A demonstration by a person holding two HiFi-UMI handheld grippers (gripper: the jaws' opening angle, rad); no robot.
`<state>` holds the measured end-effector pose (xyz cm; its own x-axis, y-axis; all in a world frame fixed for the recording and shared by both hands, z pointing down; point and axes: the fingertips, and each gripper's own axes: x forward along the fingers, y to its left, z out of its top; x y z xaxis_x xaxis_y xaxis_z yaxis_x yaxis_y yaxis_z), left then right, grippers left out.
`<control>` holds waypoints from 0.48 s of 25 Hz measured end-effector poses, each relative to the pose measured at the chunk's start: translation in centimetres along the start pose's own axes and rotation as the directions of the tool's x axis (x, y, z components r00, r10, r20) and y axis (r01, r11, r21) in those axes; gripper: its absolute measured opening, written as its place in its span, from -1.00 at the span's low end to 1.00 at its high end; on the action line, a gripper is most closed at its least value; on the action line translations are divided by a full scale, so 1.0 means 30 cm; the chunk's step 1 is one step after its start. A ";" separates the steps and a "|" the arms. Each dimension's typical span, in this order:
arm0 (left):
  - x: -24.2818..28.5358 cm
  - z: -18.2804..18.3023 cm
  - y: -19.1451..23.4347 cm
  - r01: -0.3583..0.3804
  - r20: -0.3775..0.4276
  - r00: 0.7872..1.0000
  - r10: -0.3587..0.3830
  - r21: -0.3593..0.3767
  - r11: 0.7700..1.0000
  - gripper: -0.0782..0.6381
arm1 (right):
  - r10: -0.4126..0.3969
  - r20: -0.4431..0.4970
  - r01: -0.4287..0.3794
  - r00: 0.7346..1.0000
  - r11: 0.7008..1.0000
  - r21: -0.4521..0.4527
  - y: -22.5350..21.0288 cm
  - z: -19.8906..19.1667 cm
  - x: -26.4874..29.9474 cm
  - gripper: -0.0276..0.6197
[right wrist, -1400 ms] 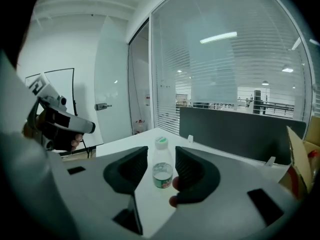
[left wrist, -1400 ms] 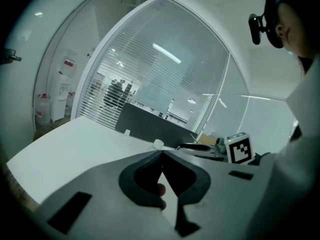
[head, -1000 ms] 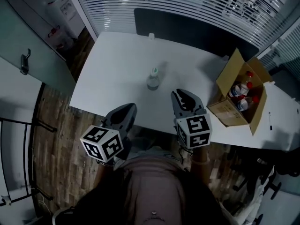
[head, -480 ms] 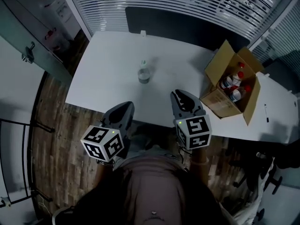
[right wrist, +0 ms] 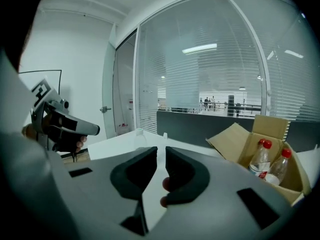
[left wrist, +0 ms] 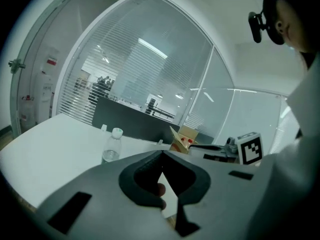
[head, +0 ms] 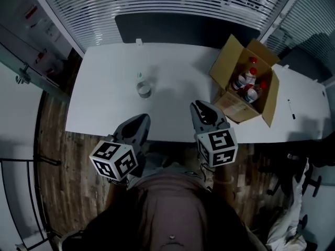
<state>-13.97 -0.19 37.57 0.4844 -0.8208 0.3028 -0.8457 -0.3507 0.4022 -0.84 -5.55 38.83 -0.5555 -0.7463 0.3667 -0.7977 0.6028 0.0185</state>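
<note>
Left tongs [left wrist: 161, 154] are closed on nothing; right tongs [right wrist: 161, 150] are barely apart and empty. Both hover short of the bottle [head: 144, 88], which stands on the table [head: 104, 109]. A box [head: 230, 72] is to the bottle's right.

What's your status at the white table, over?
Left gripper shut, empty; right gripper barely open, empty. Both hover at white table's near edge. Clear plastic bottle with white cap upright, untouched, path clear. Open brown cardboard box of red-capped bottles stands right.
</note>
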 end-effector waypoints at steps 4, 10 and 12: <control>0.082 0.022 -0.026 0.072 -0.030 0.997 -0.072 0.025 0.997 -0.76 | -0.064 0.003 0.064 0.998 0.997 0.032 -0.067 -0.004 -0.012 -0.70; 0.189 0.046 -0.052 0.183 -0.081 0.981 -0.178 0.057 0.981 -0.76 | -0.165 -0.006 0.165 0.986 0.984 0.070 -0.145 -0.017 -0.025 -0.70; 0.220 0.050 -0.059 0.219 -0.102 0.972 -0.212 0.066 0.973 -0.76 | -0.198 -0.009 0.198 0.980 0.977 0.081 -0.165 -0.021 -0.029 -0.70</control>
<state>-9.61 -5.65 37.57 0.6729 -0.6776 0.2968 -0.7318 -0.5510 0.4012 3.75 -7.70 38.99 -0.3840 -0.8485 0.3642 -0.9084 0.4179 0.0158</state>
